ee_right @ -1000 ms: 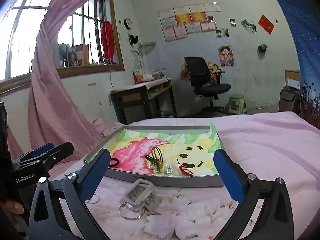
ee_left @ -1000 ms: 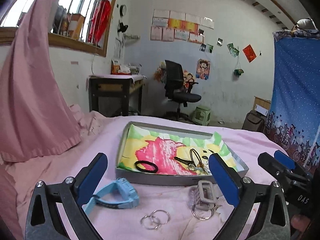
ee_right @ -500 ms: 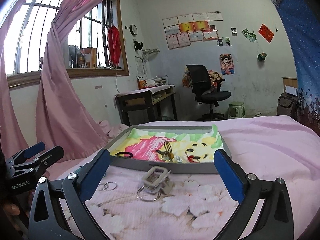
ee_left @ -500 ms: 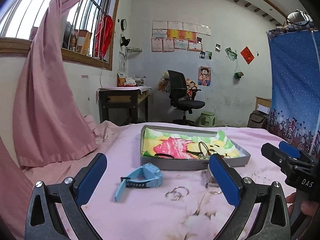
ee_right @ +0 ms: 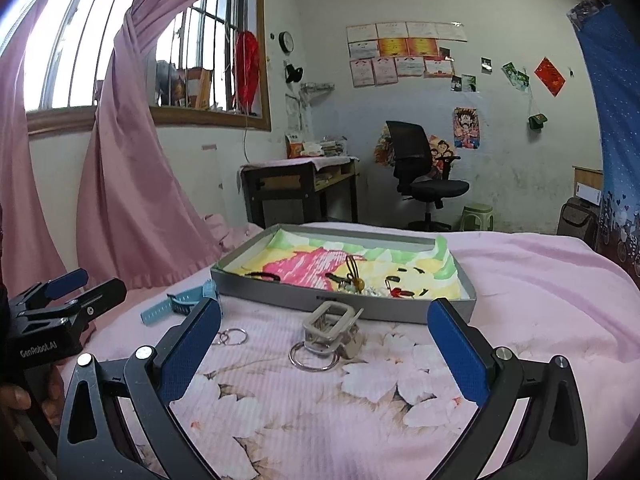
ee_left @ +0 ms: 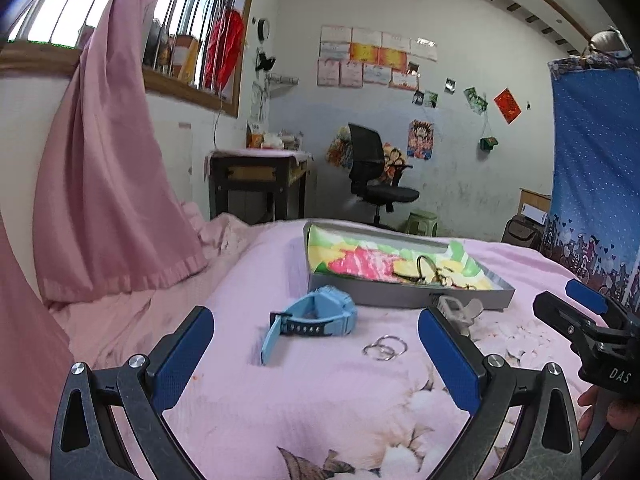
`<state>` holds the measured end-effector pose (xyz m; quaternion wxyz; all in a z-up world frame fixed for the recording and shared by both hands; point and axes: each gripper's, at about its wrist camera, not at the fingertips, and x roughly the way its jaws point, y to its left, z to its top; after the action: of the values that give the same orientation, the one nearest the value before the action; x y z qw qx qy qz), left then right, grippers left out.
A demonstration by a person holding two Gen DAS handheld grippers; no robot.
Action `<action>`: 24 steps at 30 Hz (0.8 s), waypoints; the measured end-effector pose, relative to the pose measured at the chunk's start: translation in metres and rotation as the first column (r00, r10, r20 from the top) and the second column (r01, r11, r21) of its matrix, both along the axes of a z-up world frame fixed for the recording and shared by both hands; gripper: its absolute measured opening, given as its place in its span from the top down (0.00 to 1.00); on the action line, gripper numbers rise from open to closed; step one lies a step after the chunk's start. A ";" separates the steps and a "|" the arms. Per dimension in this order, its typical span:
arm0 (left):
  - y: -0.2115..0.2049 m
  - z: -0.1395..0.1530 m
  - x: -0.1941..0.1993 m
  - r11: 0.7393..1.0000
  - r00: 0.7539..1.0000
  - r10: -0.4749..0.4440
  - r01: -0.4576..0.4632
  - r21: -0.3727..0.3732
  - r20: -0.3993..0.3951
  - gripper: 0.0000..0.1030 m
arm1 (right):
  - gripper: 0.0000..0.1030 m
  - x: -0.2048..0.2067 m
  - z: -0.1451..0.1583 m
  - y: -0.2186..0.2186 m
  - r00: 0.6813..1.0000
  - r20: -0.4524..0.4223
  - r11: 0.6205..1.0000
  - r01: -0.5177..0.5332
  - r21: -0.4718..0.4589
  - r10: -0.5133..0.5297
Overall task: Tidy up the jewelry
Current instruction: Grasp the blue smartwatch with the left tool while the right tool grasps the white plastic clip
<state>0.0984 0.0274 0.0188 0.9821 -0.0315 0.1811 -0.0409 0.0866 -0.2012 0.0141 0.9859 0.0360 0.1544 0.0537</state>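
Observation:
A grey tray [ee_left: 400,298] [ee_right: 384,310] with a colourful lining lies on the pink bed and holds a black ring, keys and small trinkets. In front of it lie a light blue watch [ee_left: 310,318] [ee_right: 176,304], two joined silver rings [ee_left: 385,347] [ee_right: 232,336] and a silver clasp on a key ring [ee_right: 328,334] [ee_left: 456,310]. My left gripper [ee_left: 316,360] is open and empty, just short of the watch. My right gripper [ee_right: 324,352] is open and empty, just short of the clasp.
A pink curtain [ee_left: 108,184] hangs at the left by the window. A desk [ee_right: 300,192], an office chair [ee_right: 424,176] and a green stool [ee_right: 476,216] stand beyond the bed. A blue curtain [ee_left: 592,184] hangs at the right.
Both grippers have pulled back and dropped lower, away from the tray. The left view has swung left, so the watch now sits between its fingers. Both stay open.

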 end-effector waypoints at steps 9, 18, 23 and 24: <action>0.019 -0.018 0.020 0.998 0.992 0.009 -0.017 -0.056 -0.126 0.00 | 0.01 0.017 -0.012 0.005 0.996 -0.092 1.000 -0.022 -0.014 0.021; 0.026 -0.034 0.041 0.995 0.973 -0.019 -0.005 -0.100 -0.231 0.00 | 0.01 0.038 -0.026 0.009 0.980 -0.196 0.999 -0.038 -0.010 0.036; 0.023 -0.037 0.051 0.995 0.965 -0.040 0.014 -0.100 -0.261 0.00 | 0.01 0.056 -0.033 0.011 0.967 -0.251 0.999 -0.052 -0.003 0.049; 0.021 -0.037 0.054 0.995 0.964 -0.043 0.018 -0.098 -0.264 0.00 | 0.01 0.060 -0.033 0.011 0.965 -0.258 0.999 -0.055 0.001 0.053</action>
<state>0.1525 0.0487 -0.0180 0.9456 -0.0804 0.3095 -0.0600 0.1463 -0.1897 -0.0193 0.9557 0.0356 0.2825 0.0749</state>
